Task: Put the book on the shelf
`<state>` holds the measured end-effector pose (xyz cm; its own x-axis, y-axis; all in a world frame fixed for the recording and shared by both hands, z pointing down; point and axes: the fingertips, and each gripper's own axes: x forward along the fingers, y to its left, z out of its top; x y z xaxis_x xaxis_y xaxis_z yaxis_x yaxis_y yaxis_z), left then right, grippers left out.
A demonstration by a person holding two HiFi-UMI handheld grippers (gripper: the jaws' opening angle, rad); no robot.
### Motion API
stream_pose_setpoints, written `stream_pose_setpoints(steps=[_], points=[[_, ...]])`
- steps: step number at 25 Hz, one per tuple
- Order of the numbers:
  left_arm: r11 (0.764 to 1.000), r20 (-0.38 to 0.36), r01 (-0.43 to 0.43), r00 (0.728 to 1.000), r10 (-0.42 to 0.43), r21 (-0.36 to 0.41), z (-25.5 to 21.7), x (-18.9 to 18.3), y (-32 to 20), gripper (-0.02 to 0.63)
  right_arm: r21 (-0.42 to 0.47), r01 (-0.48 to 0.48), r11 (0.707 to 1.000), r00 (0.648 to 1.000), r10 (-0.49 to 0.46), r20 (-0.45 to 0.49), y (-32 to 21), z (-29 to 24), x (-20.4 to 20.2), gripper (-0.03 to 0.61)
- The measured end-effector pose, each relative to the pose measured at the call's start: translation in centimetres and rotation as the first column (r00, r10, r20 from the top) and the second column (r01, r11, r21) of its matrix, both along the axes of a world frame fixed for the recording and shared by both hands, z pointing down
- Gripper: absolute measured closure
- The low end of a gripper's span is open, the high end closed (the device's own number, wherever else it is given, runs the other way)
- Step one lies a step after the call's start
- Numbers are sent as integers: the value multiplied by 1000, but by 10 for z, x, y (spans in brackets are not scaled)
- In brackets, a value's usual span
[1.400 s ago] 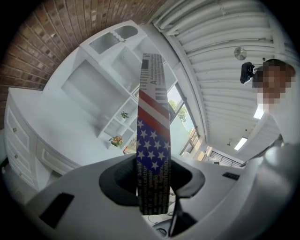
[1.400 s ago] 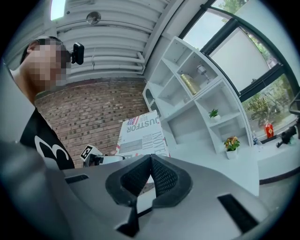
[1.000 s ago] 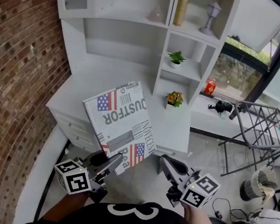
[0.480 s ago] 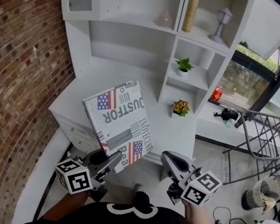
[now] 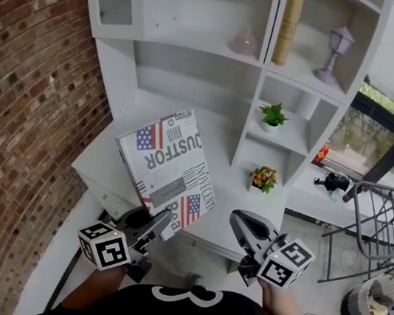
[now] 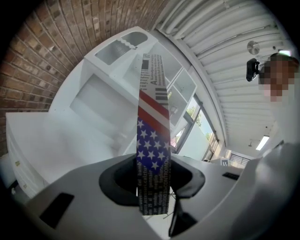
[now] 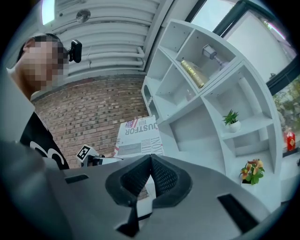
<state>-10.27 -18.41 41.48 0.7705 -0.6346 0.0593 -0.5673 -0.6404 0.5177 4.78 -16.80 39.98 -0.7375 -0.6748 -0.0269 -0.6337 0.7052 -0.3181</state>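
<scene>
We've got open room in the wide middle bay (image 5: pixel 189 69) of the shelf (image 5: pixel 257 88) and on the worktop (image 5: pixel 107 157) under it. The right-hand cubbies (image 5: pixel 293 143) are tighter, with a potted plant (image 5: pixel 273 116) in one and flowers (image 5: pixel 262 177) below. The brick wall (image 5: pixel 19 101) hems in the left, and the book (image 5: pixel 168 162) in our left tool (image 5: pixel 158 223) stands in front of the worktop.

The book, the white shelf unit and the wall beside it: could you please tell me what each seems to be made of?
Book: probably paper with a card cover, smooth, judging by the printed flags and lettering and its flat stiffness. Shelf unit: likely painted wood or board, matt white, flat panels. Wall: red brick, rough, with visible mortar joints.
</scene>
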Motion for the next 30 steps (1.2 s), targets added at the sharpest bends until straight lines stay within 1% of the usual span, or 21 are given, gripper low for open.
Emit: stream_pose_setpoints(steps=[3,8,13,18,22,30], points=[[999,12,29,1000,-29,18,-12,8,-29,465,10,17,1000,1000,-17,-3,-29,-7,8,569],[994,13,74,997,-75,77,-39,21,-76,465,42,54,998,999,-53,-7,-68,-19,20,569],[989,-15,99,995,-98,113,-66,41,-114,465,76,69,995,998,-69,-12,-103,-32,40,569],[977,7,128,991,-131,172,-89,51,-145,463,103,70,992,998,-69,-10,-124,-40,57,569],[962,55,151,984,-168,228,-105,51,-165,463,119,69,991,998,-68,-12,-134,-44,63,569],[932,77,168,976,-203,323,-154,33,-197,463,140,54,989,998,-53,-16,-147,-56,52,569]])
